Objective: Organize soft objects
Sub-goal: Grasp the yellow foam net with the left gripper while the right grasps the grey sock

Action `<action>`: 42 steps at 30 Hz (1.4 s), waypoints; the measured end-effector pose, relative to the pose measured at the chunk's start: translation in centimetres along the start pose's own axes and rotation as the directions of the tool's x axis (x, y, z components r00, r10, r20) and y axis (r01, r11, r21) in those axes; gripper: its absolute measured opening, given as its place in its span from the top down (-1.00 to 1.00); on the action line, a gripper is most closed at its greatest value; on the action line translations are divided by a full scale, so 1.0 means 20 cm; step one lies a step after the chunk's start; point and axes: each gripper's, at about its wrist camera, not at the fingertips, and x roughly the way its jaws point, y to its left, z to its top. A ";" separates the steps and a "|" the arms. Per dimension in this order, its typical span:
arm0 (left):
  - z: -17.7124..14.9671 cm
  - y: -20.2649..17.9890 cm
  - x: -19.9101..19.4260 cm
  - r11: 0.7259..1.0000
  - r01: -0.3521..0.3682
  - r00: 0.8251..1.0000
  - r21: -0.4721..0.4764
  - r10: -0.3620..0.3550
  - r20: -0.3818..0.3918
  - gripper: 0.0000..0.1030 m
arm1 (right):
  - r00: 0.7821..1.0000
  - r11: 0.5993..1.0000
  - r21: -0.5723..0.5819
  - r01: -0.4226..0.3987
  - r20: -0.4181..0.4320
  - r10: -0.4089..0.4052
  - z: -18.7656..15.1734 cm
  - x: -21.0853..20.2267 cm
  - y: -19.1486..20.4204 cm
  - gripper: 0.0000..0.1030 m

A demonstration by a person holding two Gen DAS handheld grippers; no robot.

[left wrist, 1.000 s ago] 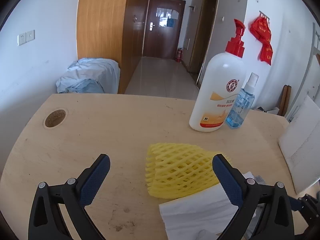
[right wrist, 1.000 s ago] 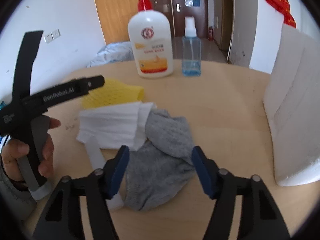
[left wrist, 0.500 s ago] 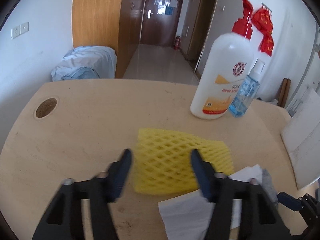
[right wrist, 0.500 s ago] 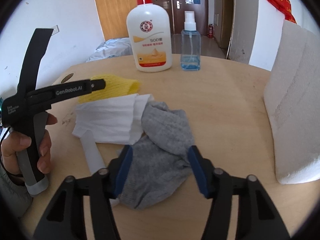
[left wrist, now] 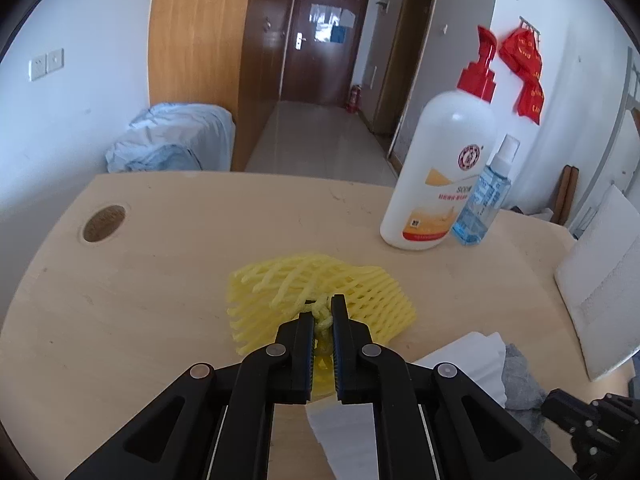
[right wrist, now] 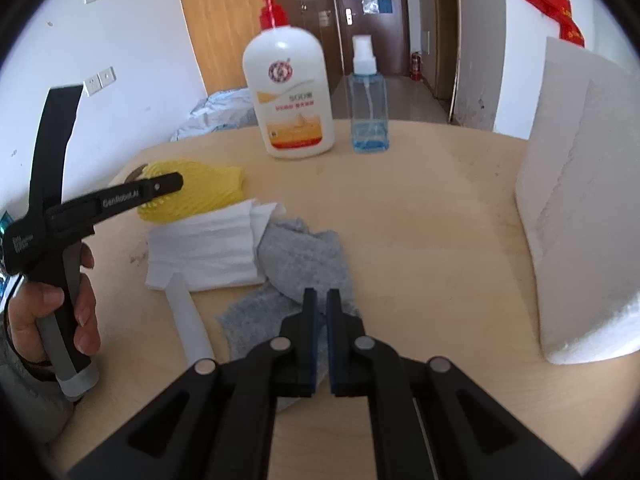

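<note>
Left wrist view: the left tool [left wrist: 322, 318] is closing, its jaws nearly together and pinching a bunched strand of the yellow net [left wrist: 320, 304], which lies flat on the desk [left wrist: 160, 280]. The net's near edge is hidden under the tool. Right of the tool lies a white tissue [left wrist: 464, 360], partly covered by the tool's frame, and a grey sock [left wrist: 520, 376] of which only a corner shows. The right tool [left wrist: 592, 424] is cut off at the lower right corner, its jaws out of sight. A pump bottle [left wrist: 440, 184] and spray bottle [left wrist: 484, 204] stand touching at the far edge. A white foam block [left wrist: 604, 280] runs off the right side.

Right wrist view: the right tool [right wrist: 321, 298] is closed on a fold of the sock [right wrist: 304, 252]; how much cloth sits between the pads is hard to tell. The tissue [right wrist: 208, 240] overlaps the sock's left side. A white strip [right wrist: 188, 324] pokes out beneath the tissue. The left tool [right wrist: 176, 182], held by a hand [right wrist: 52, 316], hides part of the net [right wrist: 200, 188].
</note>
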 end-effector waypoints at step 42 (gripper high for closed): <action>0.05 0.04 -0.26 0.999 0.029 0.995 -0.019 -0.027 0.098 0.85 | 0.995 0.995 -0.080 0.059 -0.075 -0.065 -0.02 0.10 0.03 0.46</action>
